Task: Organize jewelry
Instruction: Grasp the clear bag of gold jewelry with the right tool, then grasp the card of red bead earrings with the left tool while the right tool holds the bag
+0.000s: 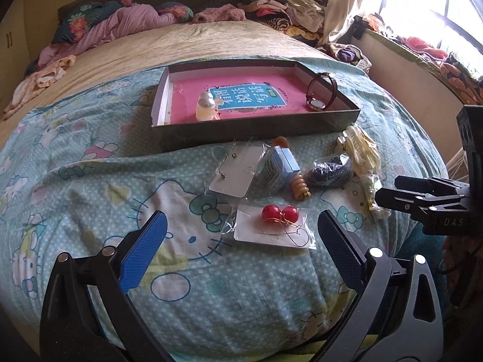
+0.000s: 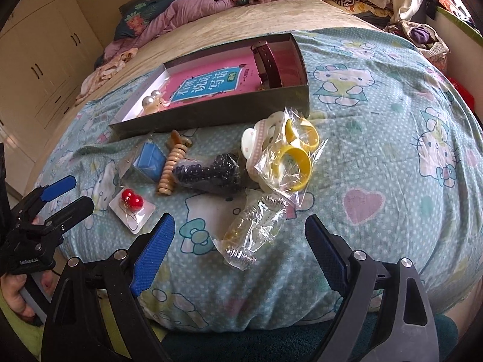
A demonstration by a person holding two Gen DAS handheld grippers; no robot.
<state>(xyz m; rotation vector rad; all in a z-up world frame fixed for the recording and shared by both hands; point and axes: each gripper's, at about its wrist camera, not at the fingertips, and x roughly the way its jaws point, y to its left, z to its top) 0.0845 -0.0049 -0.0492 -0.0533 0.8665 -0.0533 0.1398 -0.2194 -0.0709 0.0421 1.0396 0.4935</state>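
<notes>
A shallow grey box lies on the bed, holding a pink book, pearl earrings and a brown-strapped watch. In front of it lie a card of red ball earrings, a blue box, a wooden bead piece, bagged dark beads, bagged yellow bangles and a bagged silver coil. My left gripper is open, just short of the red earrings. My right gripper is open around the silver coil bag.
A Hello Kitty quilt covers the bed. A clear earring card lies near the blue box. Piled clothes sit at the bed's far end. A window ledge stands on the right, cupboards on the left.
</notes>
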